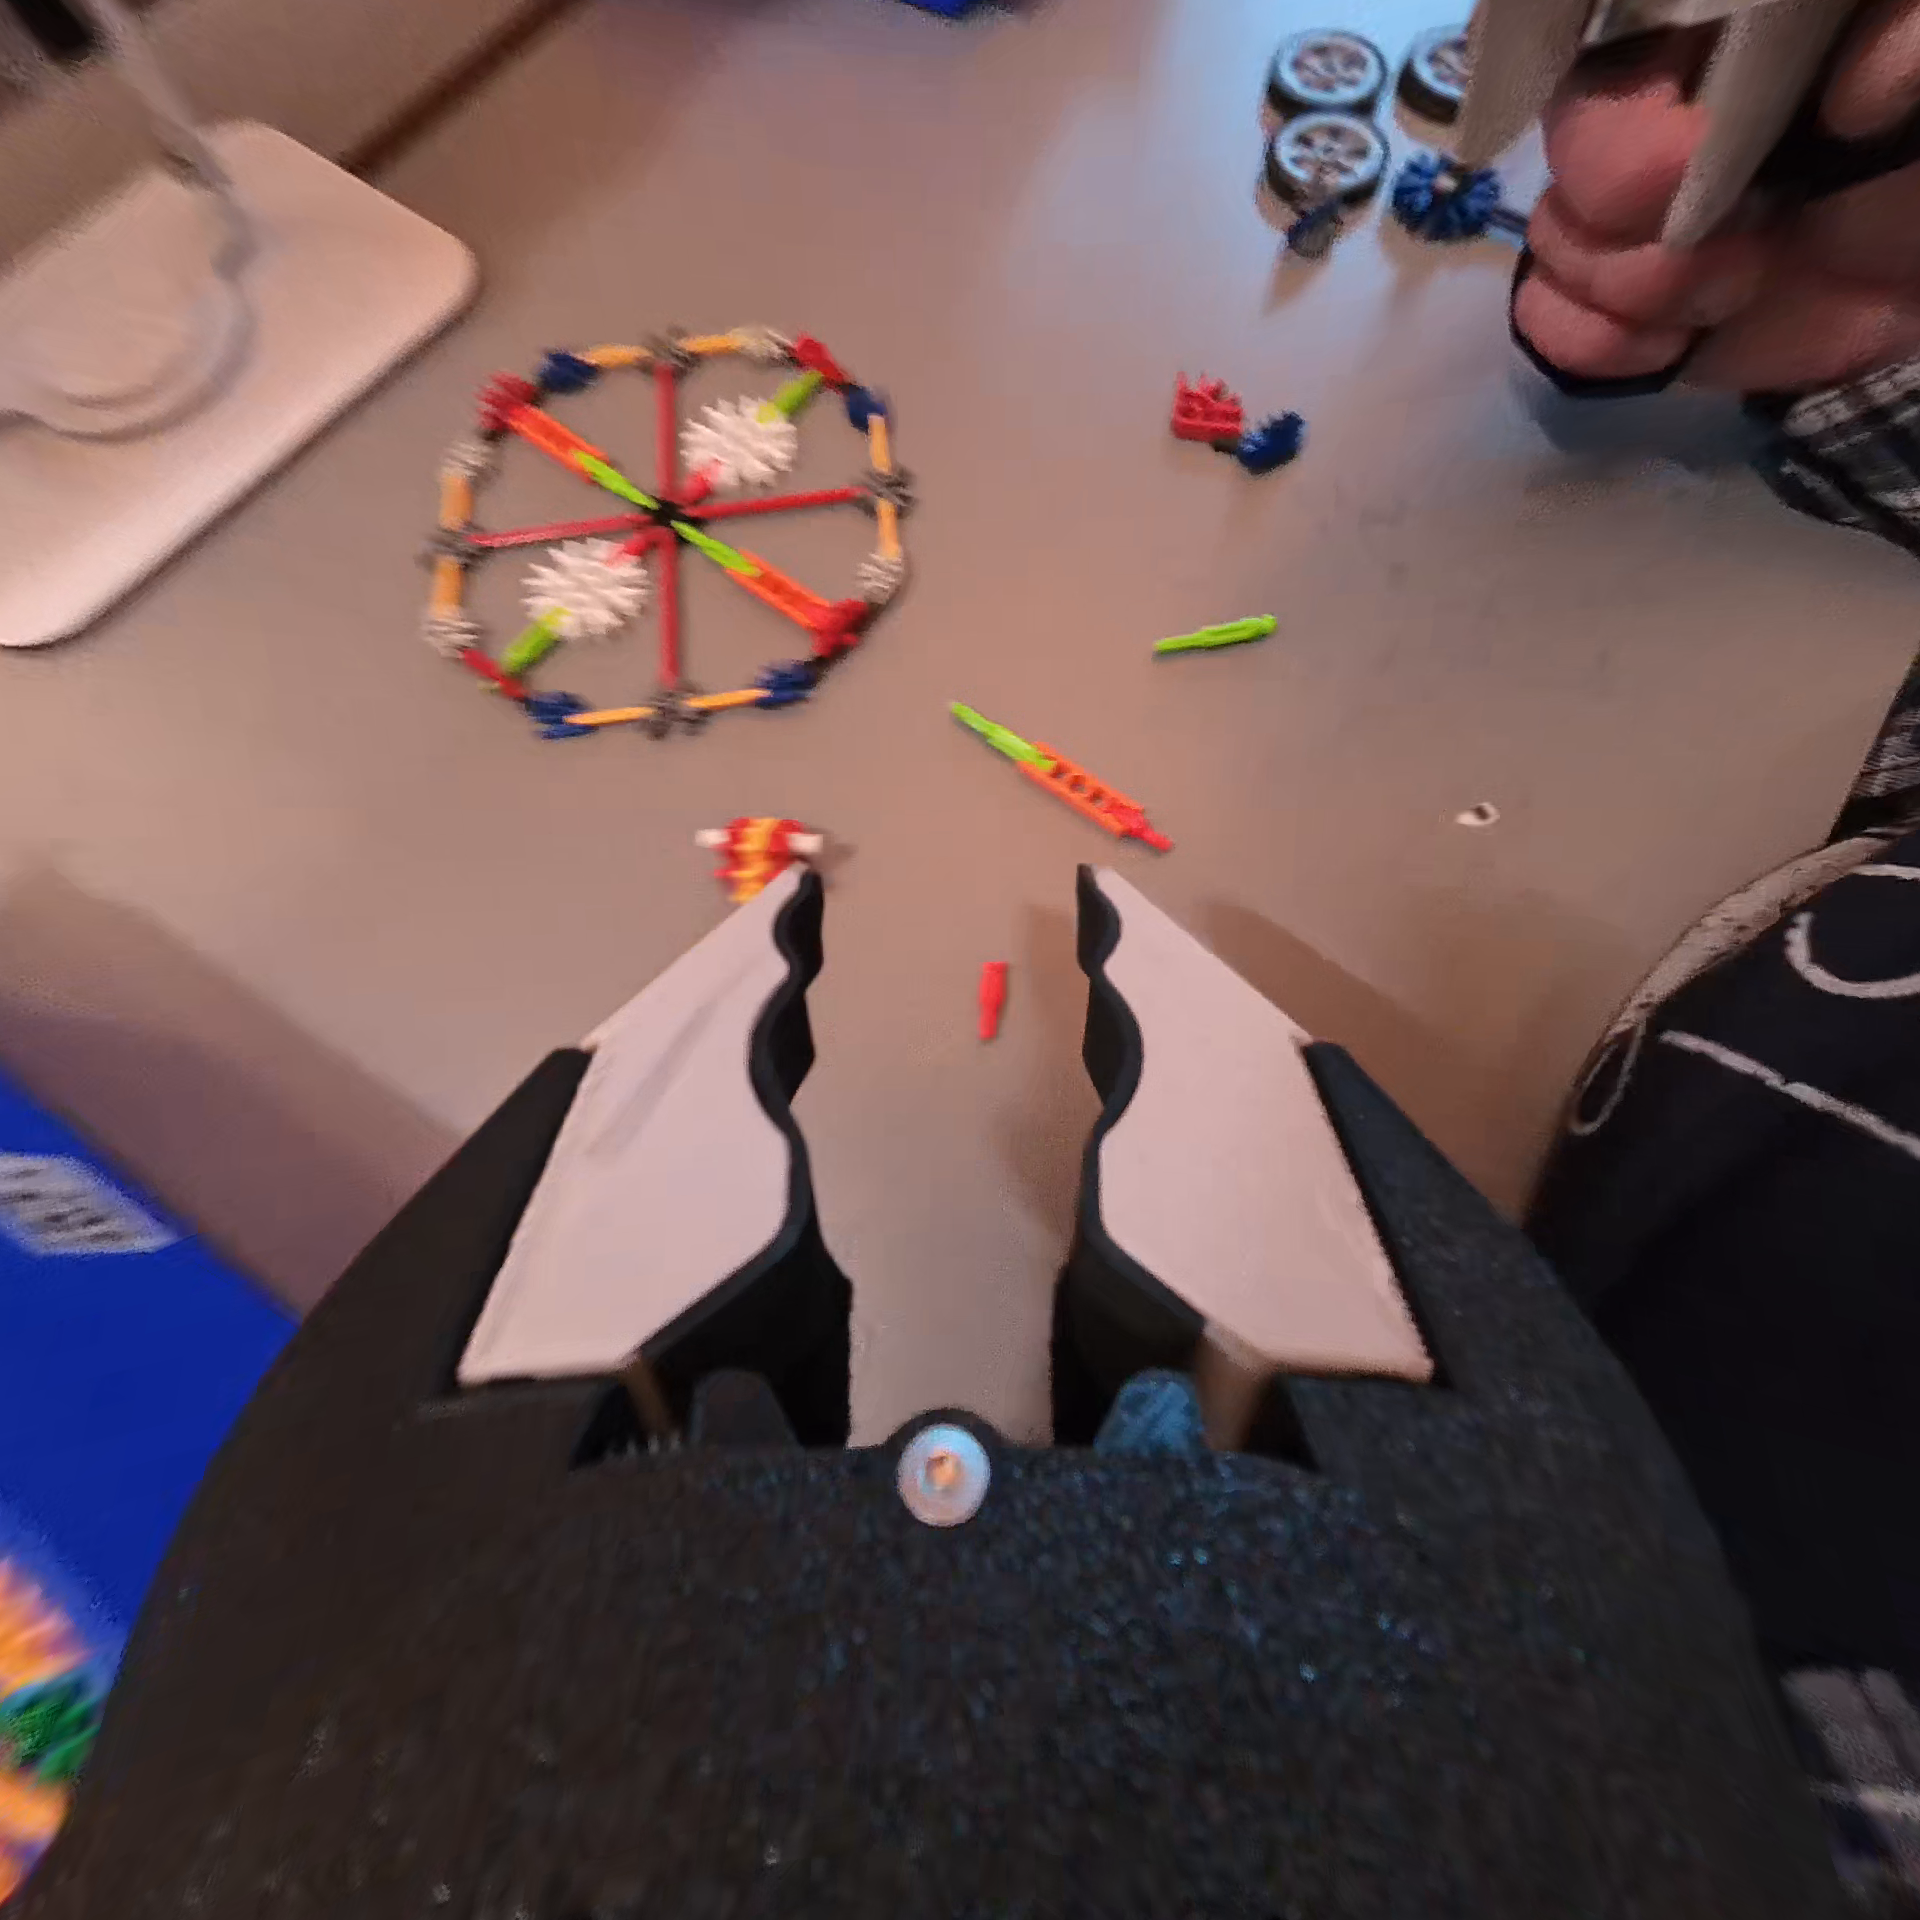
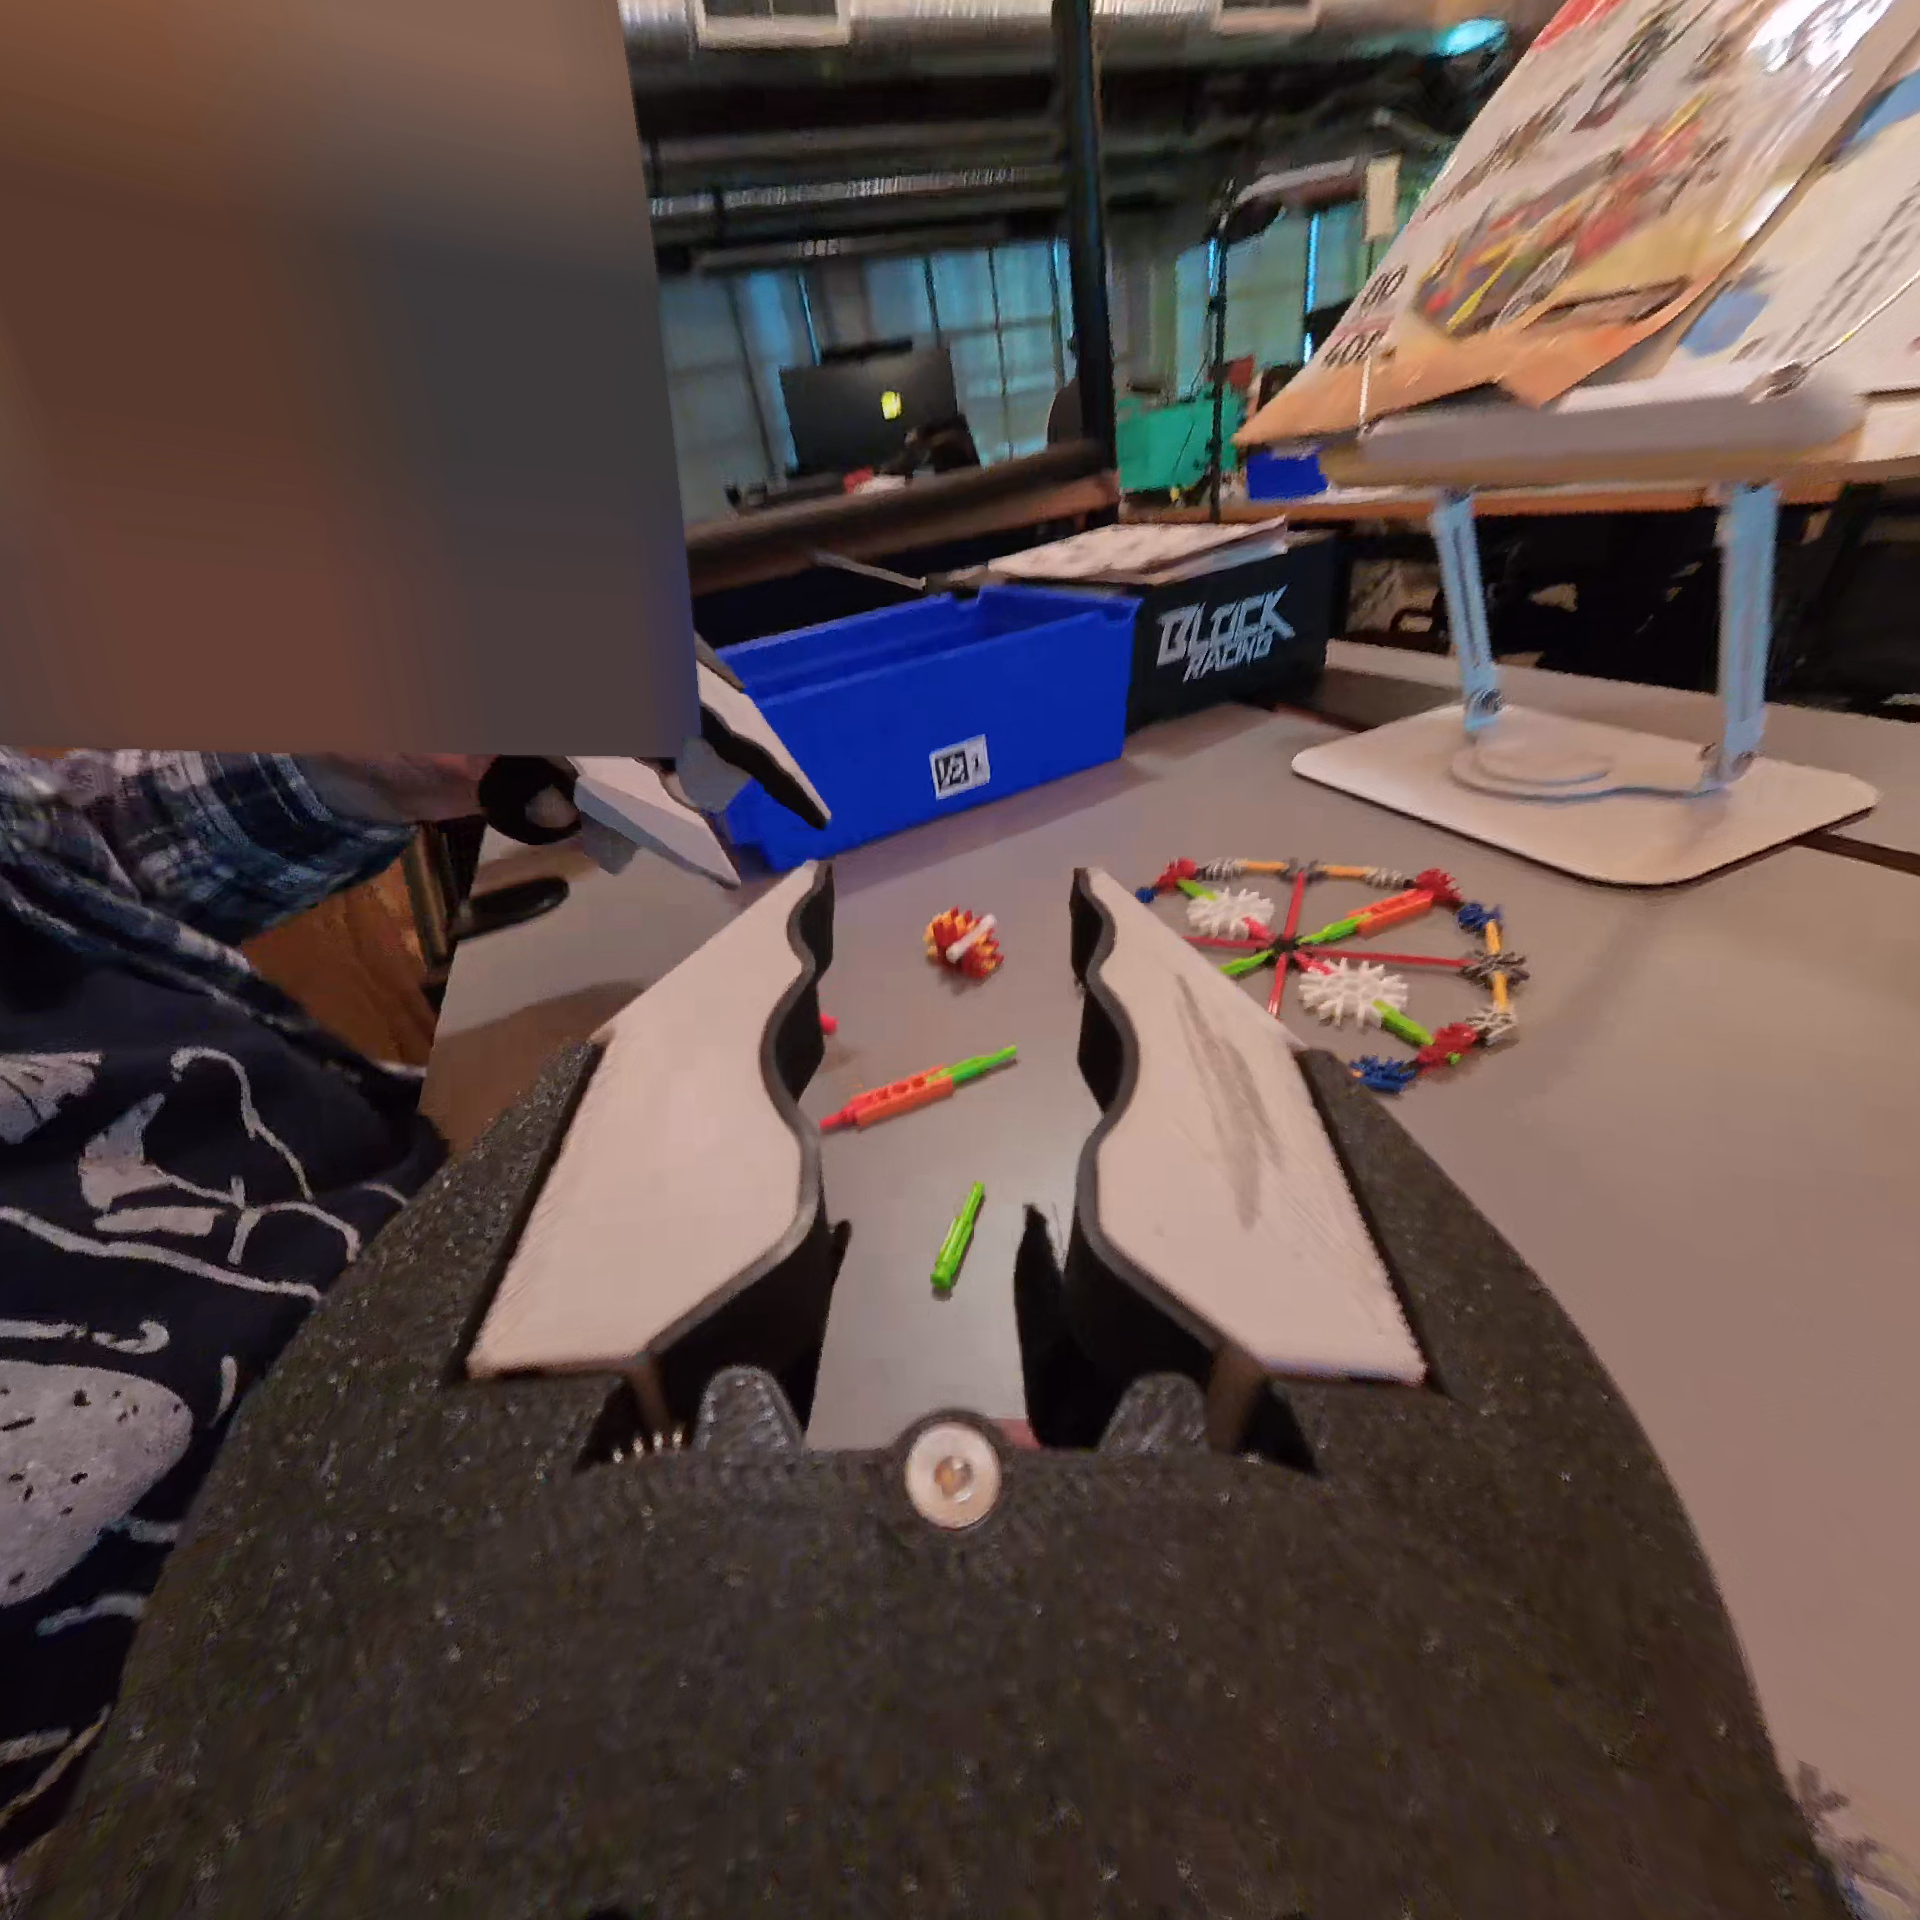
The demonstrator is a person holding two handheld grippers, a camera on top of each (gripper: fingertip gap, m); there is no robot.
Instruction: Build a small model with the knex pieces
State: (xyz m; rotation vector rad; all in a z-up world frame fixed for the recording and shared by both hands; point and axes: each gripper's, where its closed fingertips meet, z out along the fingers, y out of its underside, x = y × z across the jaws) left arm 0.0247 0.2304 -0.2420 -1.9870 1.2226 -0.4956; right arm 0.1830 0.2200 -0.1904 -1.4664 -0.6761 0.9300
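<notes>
A flat wheel of coloured construction rods and connectors [image 1: 665, 530] lies on the grey table; it also shows in the right wrist view [image 2: 1340, 966]. My left gripper [image 1: 948, 883] is open and empty above the table, near a small red rod [image 1: 992, 1000] and a red and yellow connector cluster [image 1: 758, 854]. My right gripper [image 2: 951, 888] is open and empty, with that cluster [image 2: 964, 943], an orange and green rod piece [image 2: 914, 1091] and a loose green rod [image 2: 958, 1236] seen between its fingers. The other gripper [image 2: 717, 810] shows at the left.
A white stand base [image 1: 218, 353] sits at the back left; in the right wrist view the stand [image 2: 1579, 790] carries a booklet. A blue bin [image 2: 935, 707], black wheels [image 1: 1328, 114], blue connectors [image 1: 1444, 197], a red and blue piece [image 1: 1231, 421] and a blue box [image 1: 94, 1403] are around. Spacing between my two grippers at the tips: around 15 centimetres.
</notes>
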